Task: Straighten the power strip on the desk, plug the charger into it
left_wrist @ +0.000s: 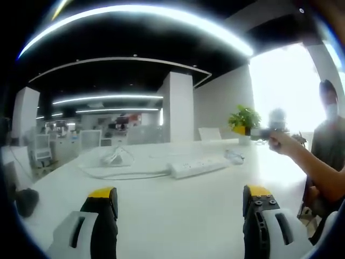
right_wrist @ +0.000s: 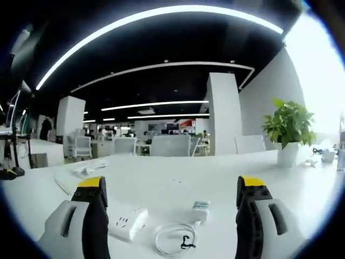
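A white power strip lies slanted on the white desk, its white cord looping off to the left. My left gripper stands open well short of it, nothing between its yellow-tipped jaws. In the right gripper view, one end of the power strip lies beside the left jaw. A small white charger with a coiled white cable rests between the jaws of my right gripper, which is open and holds nothing.
A potted green plant stands at the desk's far right, also seen as the plant. A person stands at the right with an arm stretched over the desk. Office chairs and pillars lie beyond. A bundle of white cord sits left.
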